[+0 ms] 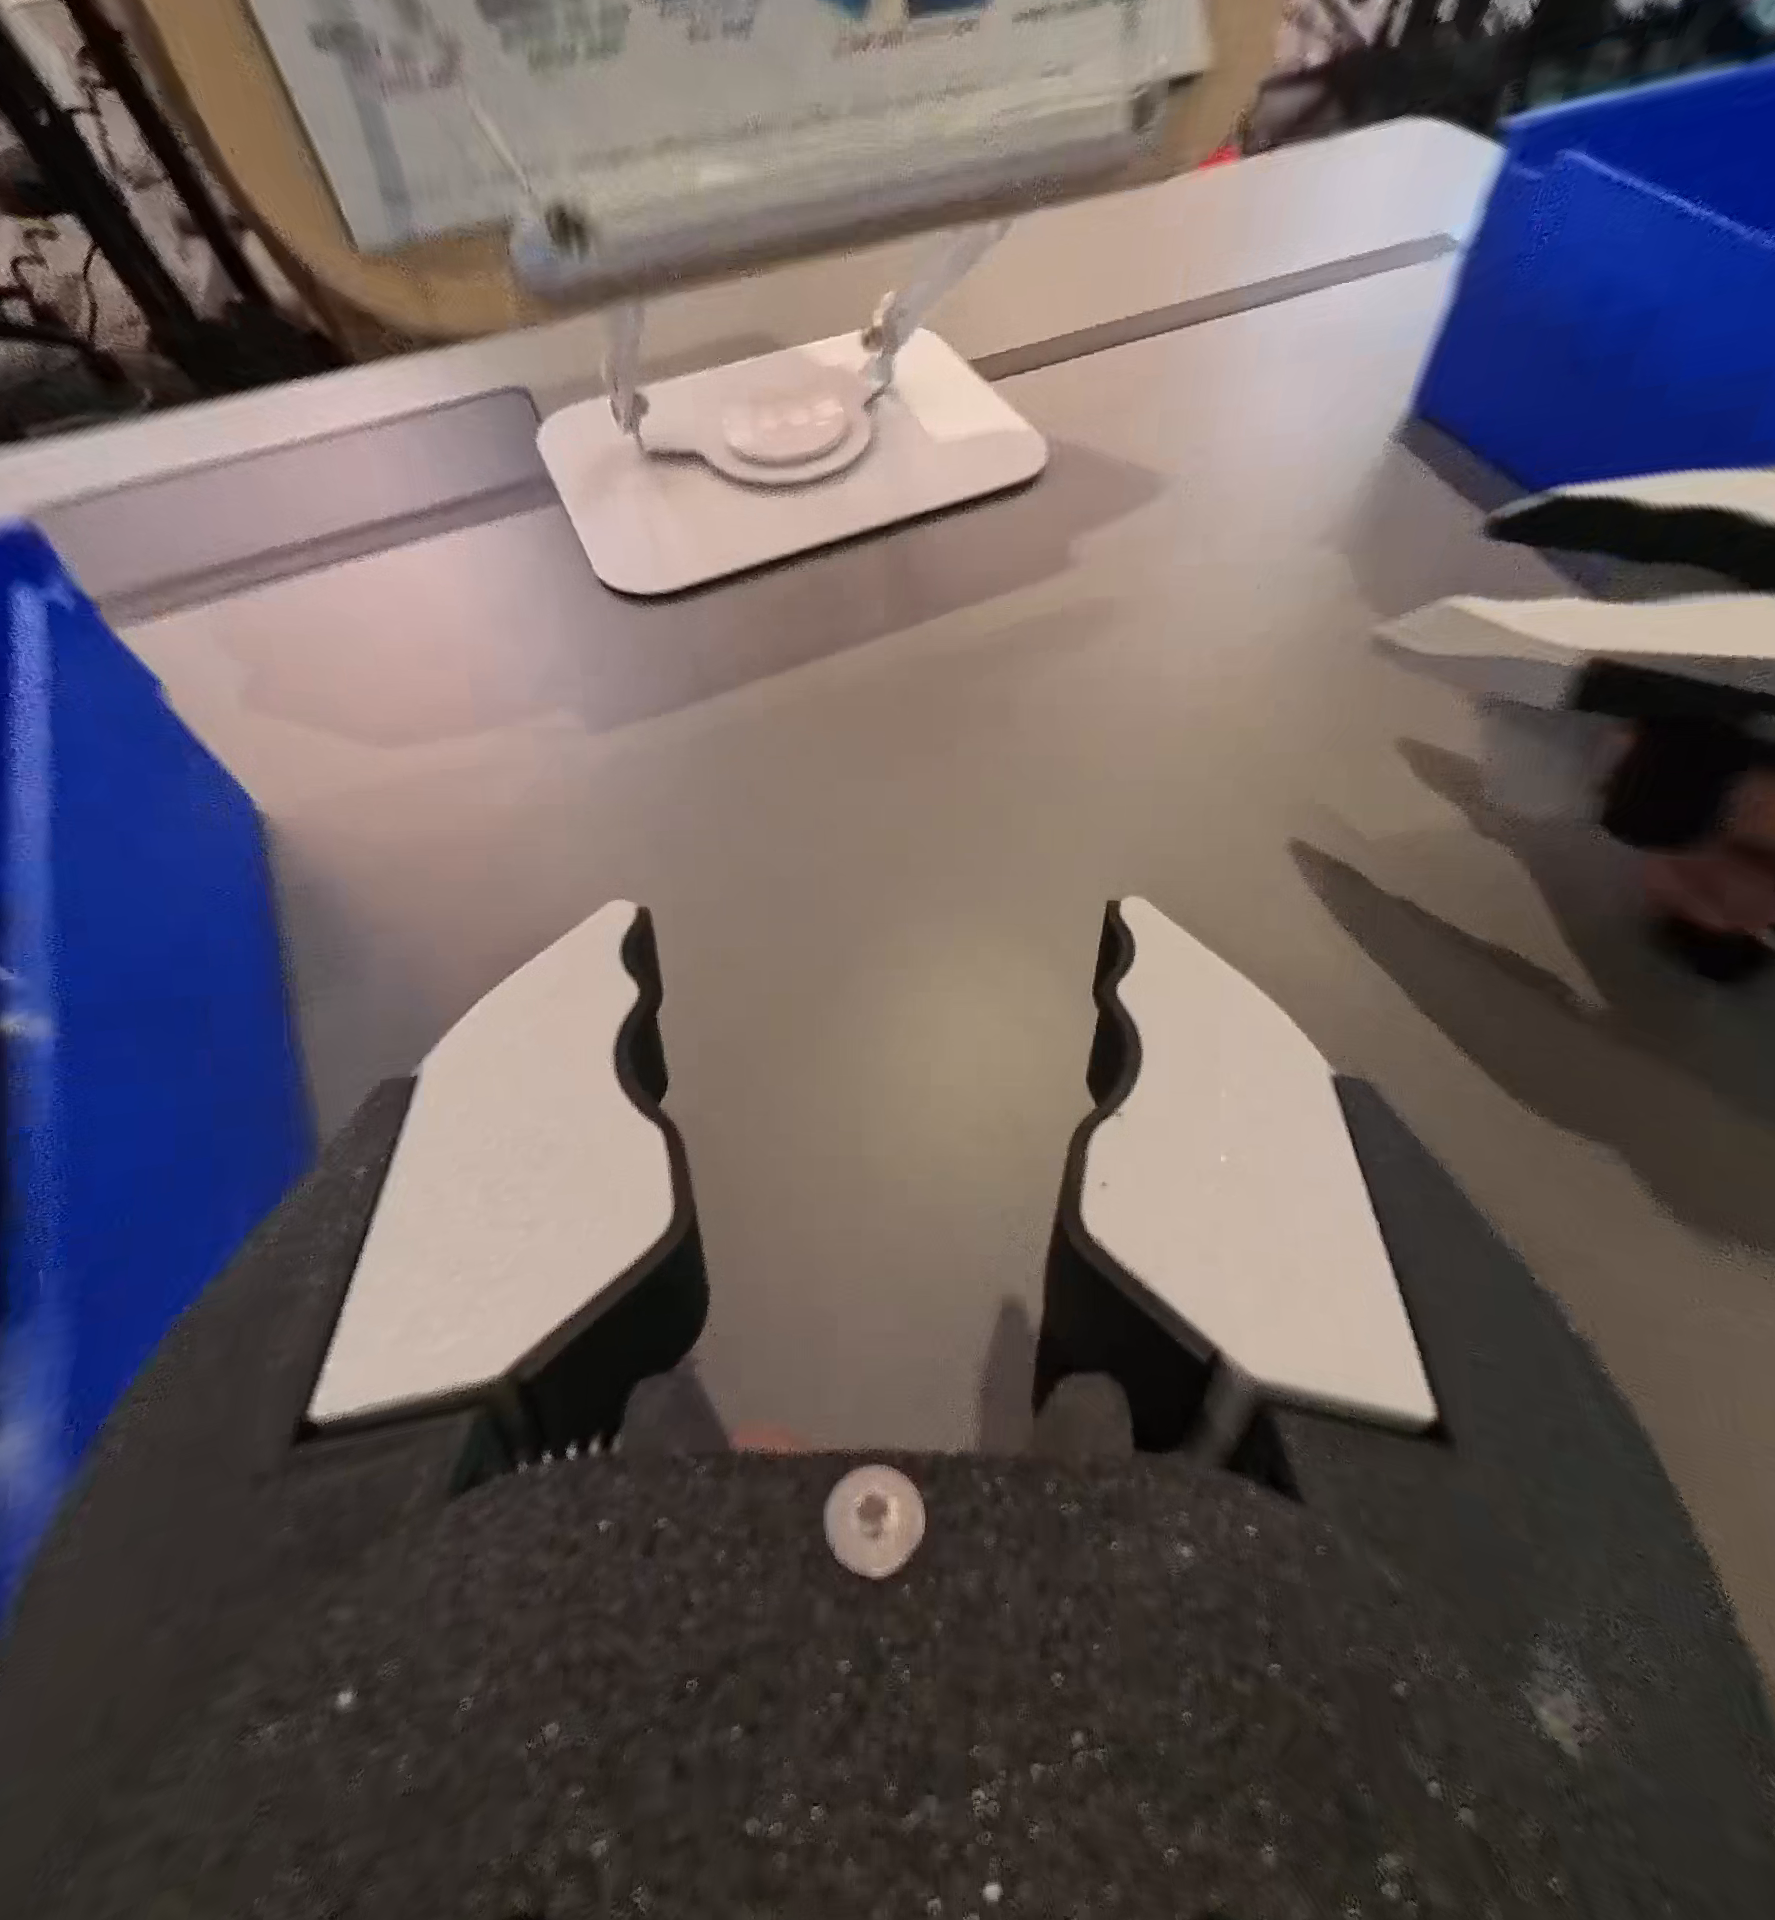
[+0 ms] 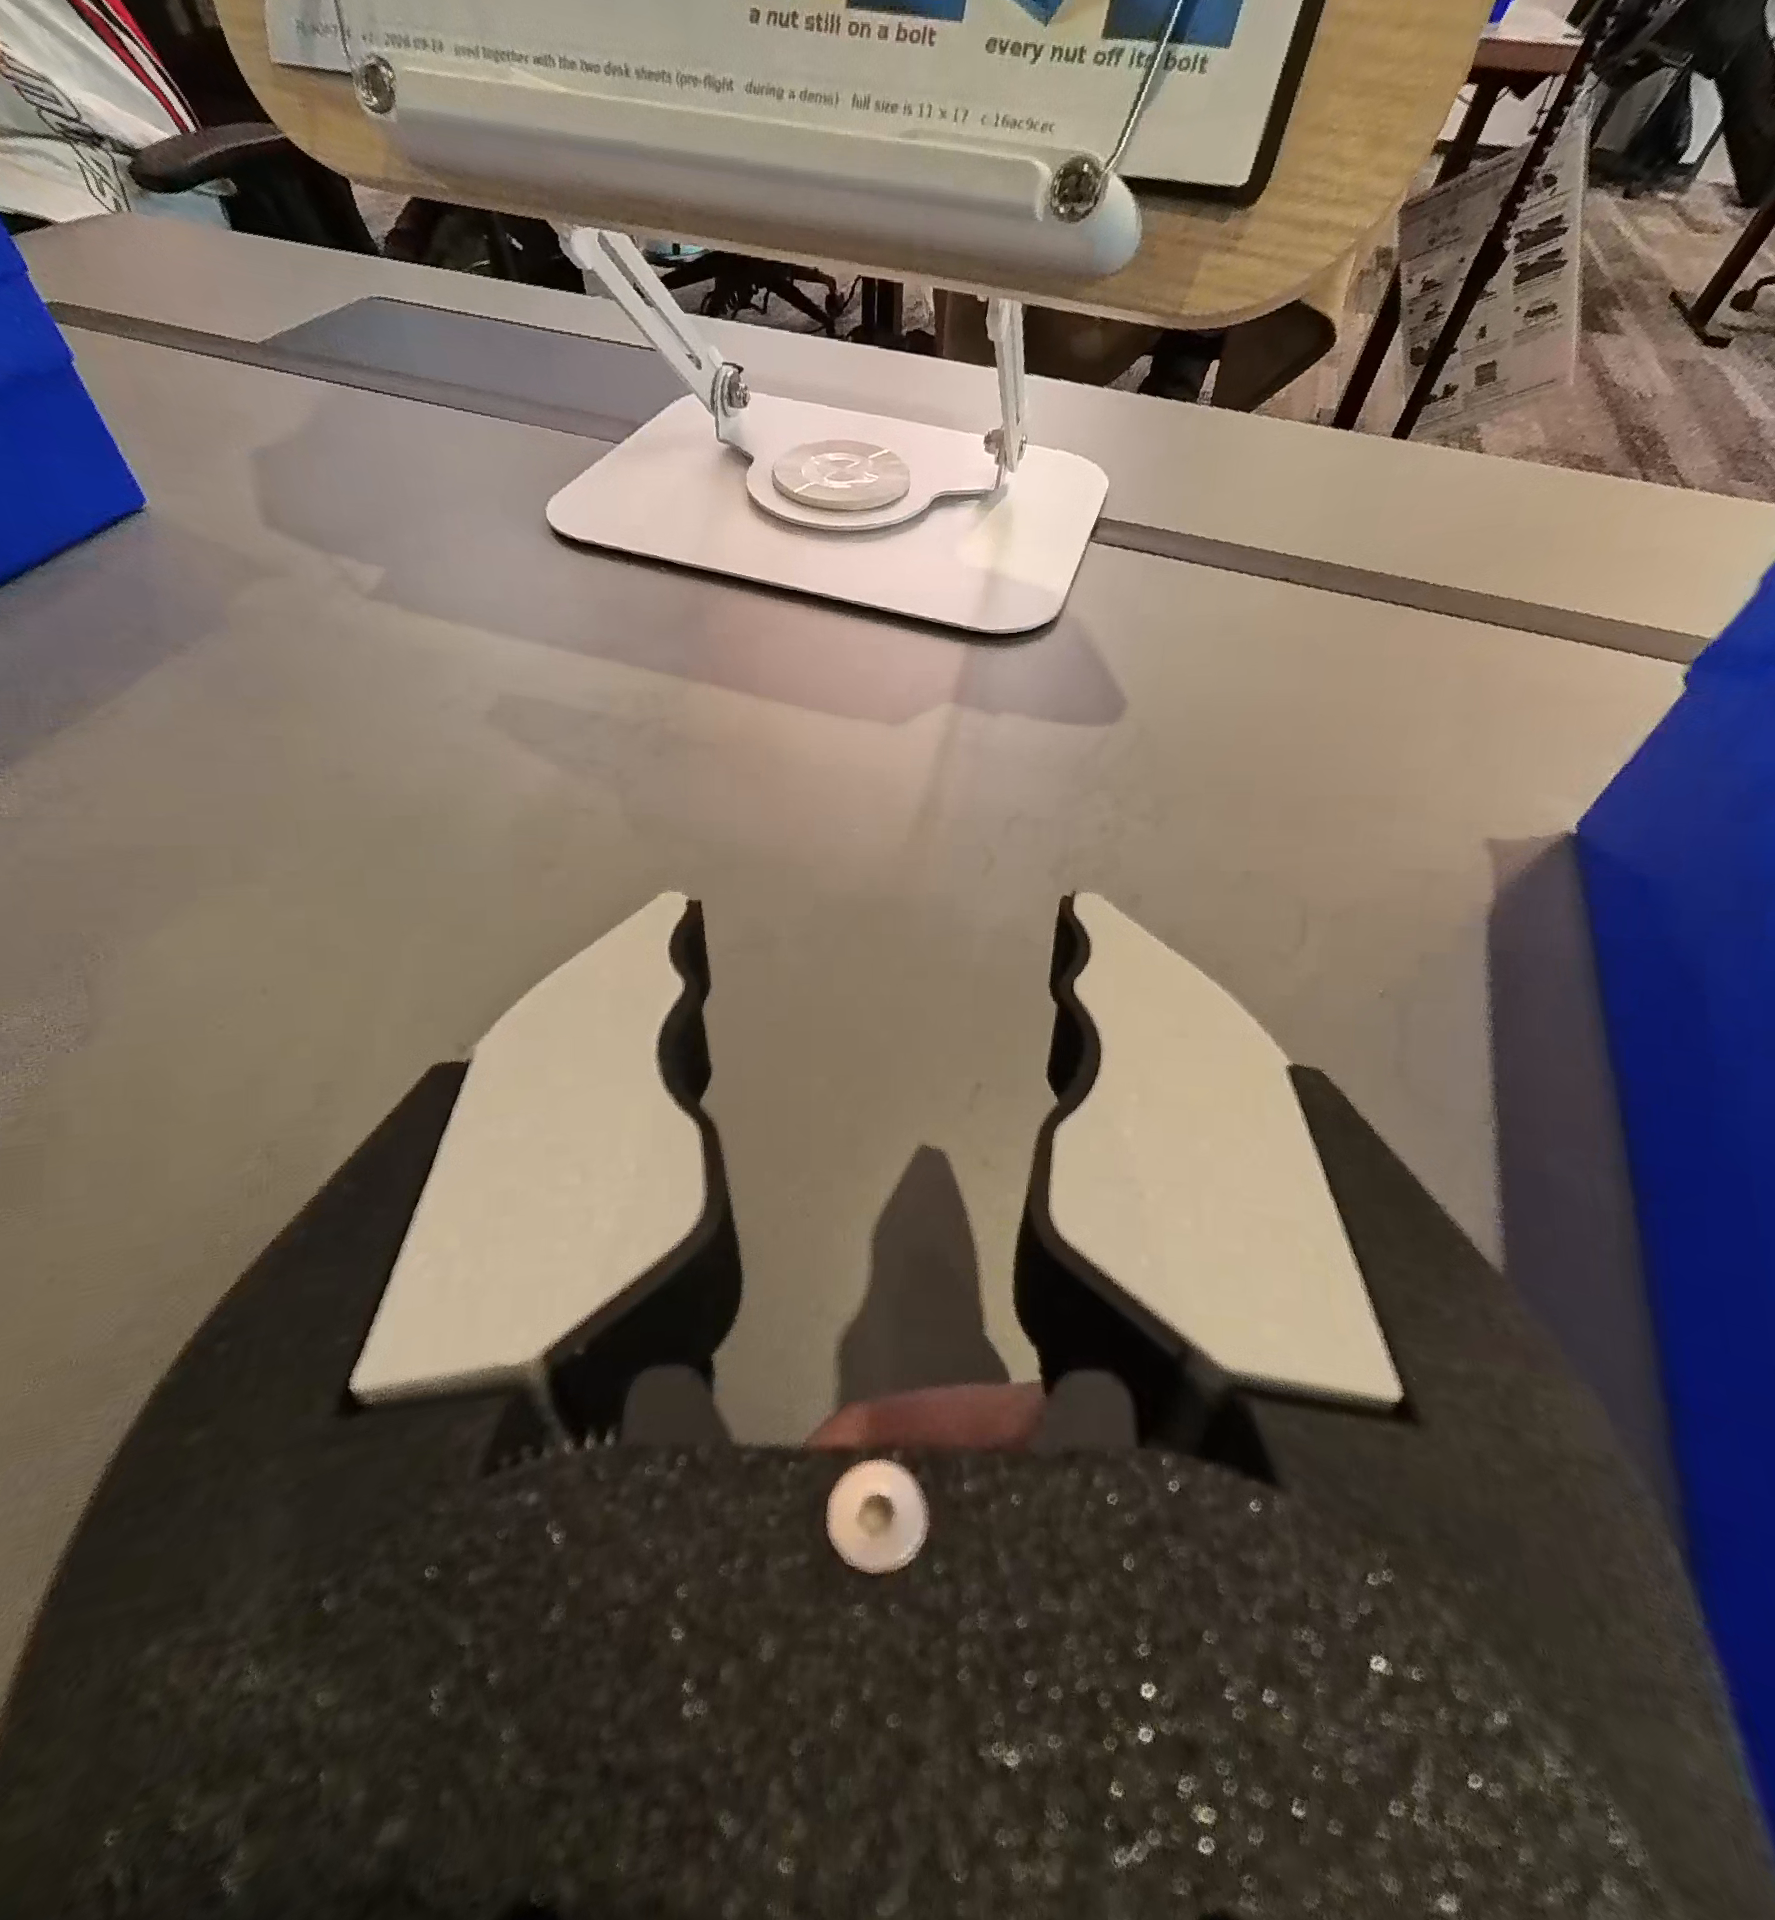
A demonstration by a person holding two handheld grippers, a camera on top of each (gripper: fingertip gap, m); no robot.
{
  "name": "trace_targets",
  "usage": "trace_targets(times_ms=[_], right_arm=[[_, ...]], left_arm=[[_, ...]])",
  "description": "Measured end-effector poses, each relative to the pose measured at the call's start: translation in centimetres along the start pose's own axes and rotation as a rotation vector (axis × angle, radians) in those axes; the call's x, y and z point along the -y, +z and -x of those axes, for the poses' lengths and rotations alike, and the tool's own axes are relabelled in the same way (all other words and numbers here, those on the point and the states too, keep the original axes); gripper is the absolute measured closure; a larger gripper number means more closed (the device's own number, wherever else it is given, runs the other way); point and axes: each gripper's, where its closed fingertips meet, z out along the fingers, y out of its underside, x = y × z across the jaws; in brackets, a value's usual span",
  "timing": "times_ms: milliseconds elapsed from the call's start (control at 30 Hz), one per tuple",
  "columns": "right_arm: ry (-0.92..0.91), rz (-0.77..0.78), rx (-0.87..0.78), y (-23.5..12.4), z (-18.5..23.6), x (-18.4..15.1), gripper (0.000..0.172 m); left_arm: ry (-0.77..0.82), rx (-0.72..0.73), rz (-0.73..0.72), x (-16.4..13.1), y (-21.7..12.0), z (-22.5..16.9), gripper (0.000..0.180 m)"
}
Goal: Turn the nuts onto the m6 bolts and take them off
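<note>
Left wrist view showed my left gripper (image 1: 878,925) and right gripper (image 2: 878,914) gaping, empty, above the table (image 2: 862,790); no nuts or bolts visible, presumably inside the blue bins (image 2: 1724,1143); I'd reach in slowly.

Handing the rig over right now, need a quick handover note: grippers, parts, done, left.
Left gripper: fingers open, nothing between them, over bare grey table.
Right gripper: fingers open, nothing between them, also over bare table; in the left wrist view it shows at the right edge.
Parts: no nuts or bolts visible in either view. Blue bins sit at the left and right sides; their contents are hidden. A silver stand holding an instruction board stands at the far edge.
Done: nothing that shows.
Left: probably fetch a nut and a bolt from the bins, thread on, then take off.
</note>
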Motion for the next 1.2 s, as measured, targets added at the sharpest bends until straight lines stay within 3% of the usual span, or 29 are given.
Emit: trace_targets(times_ms=[100, 167, 300, 500, 667, 1000, 1200], right_arm=[[-0.014, 0.009, 0.002, 0.1, 0.2, -0.1, 0.108], [-0.03, 0.012, -0.001, 0.1, 0.3, -0.1, 0.108], [-0.037, 0.021, 0.004, 0.2, 0.4, -0.2, 0.108], [-0.031, 0.016, 0.014, 0.2, 0.5, -0.2, 0.109], [-0.036, 0.013, 0.011, 0.1, 0.5, -0.1, 0.11], [-0.05, 0.02, 0.012, 0.2, 0.7, -0.2, 0.111], [-0.049, 0.021, 0.014, 0.2, 0.7, -0.2, 0.111]], left_arm=[[0.093, -0.06, 0.102, 2.6, -6.8, 1.4, 0.101], [0.164, -0.043, 0.187, 3.9, -10.6, 4.6, 0.107], [0.307, 0.034, 0.457, 2.5, -13.4, 12.7, 0.107], [0.376, -0.141, 0.69, -4.7, -9.7, 16.5, 0.117], [0.349, -0.181, 0.798, -9.9, -5.4, 18.4, 0.126], [0.363, -0.224, 0.902, -13.3, -3.3, 19.6, 0.14], [0.356, -0.267, 0.917, -13.4, -3.7, 19.3, 0.171]])
